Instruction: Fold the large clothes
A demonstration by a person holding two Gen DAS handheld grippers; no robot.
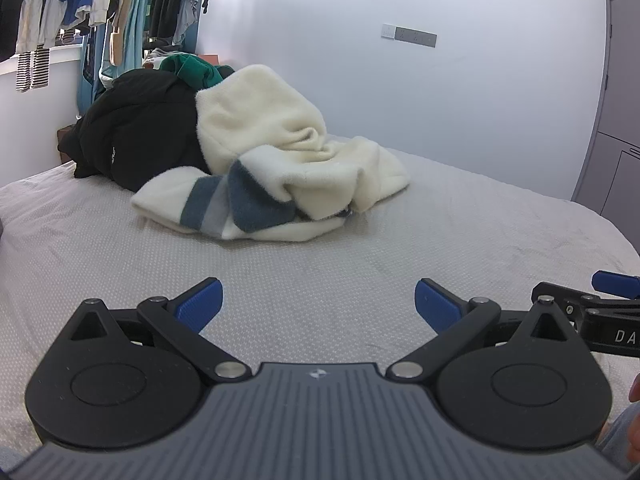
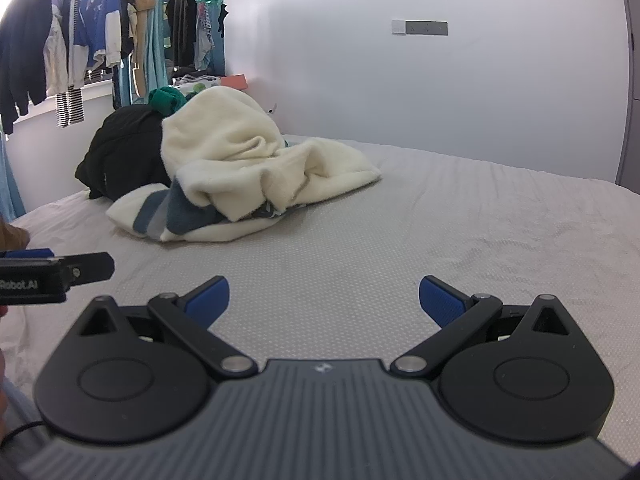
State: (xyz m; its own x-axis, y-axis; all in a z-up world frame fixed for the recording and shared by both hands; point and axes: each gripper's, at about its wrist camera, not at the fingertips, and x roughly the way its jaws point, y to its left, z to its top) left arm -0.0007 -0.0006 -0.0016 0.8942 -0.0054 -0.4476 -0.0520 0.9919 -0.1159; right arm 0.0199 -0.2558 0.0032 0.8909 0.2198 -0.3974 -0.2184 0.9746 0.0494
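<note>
A crumpled cream fleece garment with blue and grey stripes (image 1: 280, 168) lies in a heap on the grey bed sheet (image 1: 320, 264), far ahead of both grippers; it also shows in the right wrist view (image 2: 248, 176). A black garment (image 1: 136, 136) and a green one (image 1: 192, 66) lie behind it, and both show in the right wrist view, black (image 2: 124, 152) and green (image 2: 166, 100). My left gripper (image 1: 318, 304) is open and empty, low over the sheet. My right gripper (image 2: 324, 300) is open and empty beside it.
Clothes hang on a rail (image 1: 80, 8) at the back left by the window. A white wall with a switch plate (image 1: 408, 35) stands behind the bed. A grey wardrobe (image 1: 616, 120) stands at the right. Bare sheet lies between the grippers and the heap.
</note>
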